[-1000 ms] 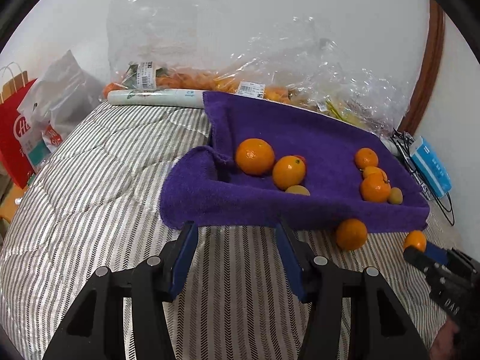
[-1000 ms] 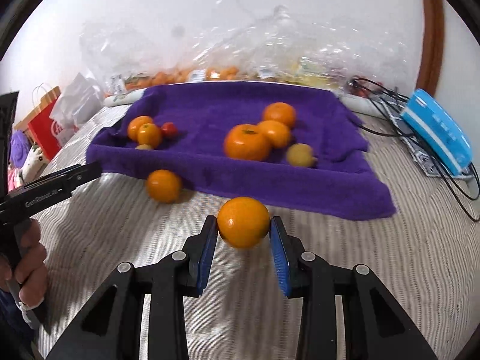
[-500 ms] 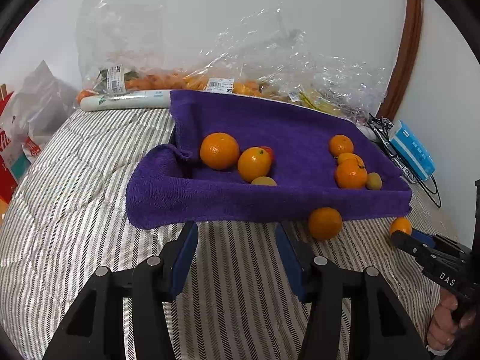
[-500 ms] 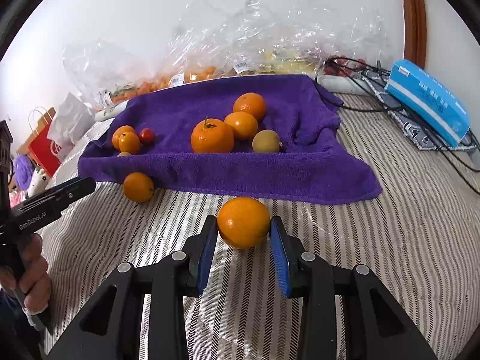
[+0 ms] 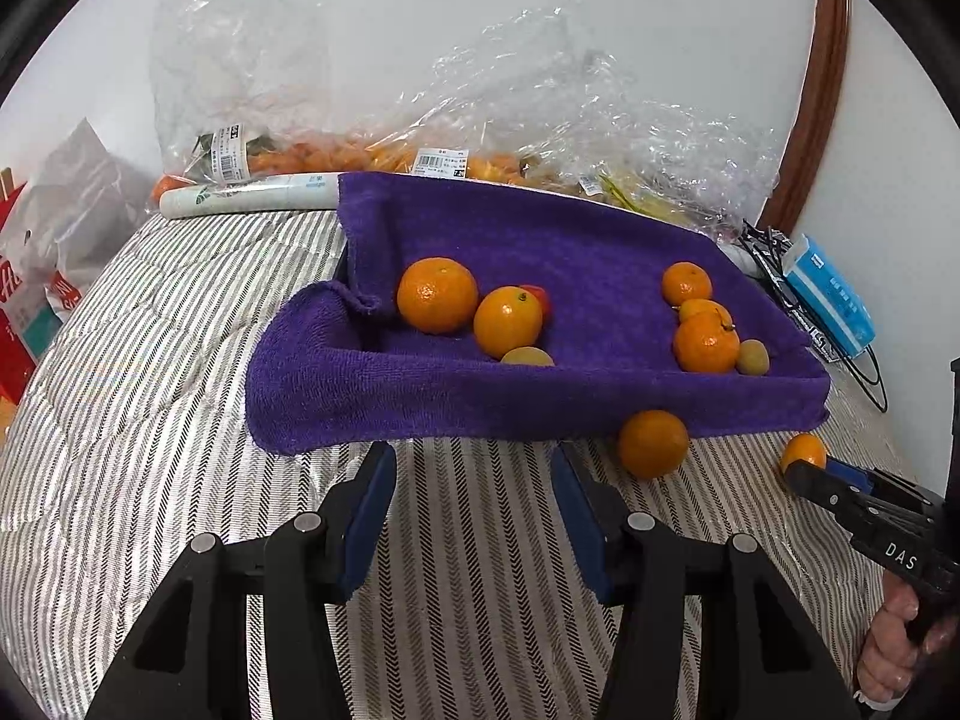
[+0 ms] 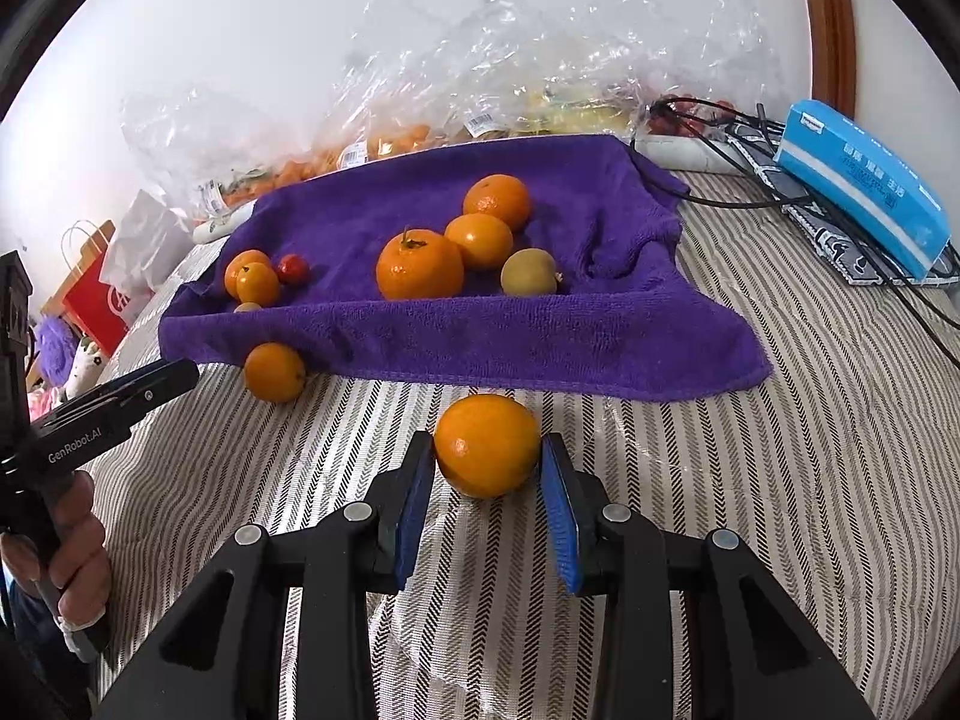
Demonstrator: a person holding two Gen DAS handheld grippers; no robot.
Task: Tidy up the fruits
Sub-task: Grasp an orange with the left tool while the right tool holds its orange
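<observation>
A striped bed [image 5: 150, 372] against a white wall, with a purple towel [image 5: 540, 240] holding sorted fruit.

Left wrist view: the left gripper [image 5: 474, 468] hovers near the towel's front edge, its fingers released and empty. One loose orange [image 5: 653, 443] rests on the bed touching that edge. Open bedding lies to the left. Right wrist view: the right gripper [image 6: 487, 450] has its fingers clamped on an orange [image 6: 486, 444], held just above the bed, likely for carrying onto the towel. Clear striped bedding lies between it and the towel's near hem; cables and a blue box [image 6: 864, 186] crowd the far right.
</observation>
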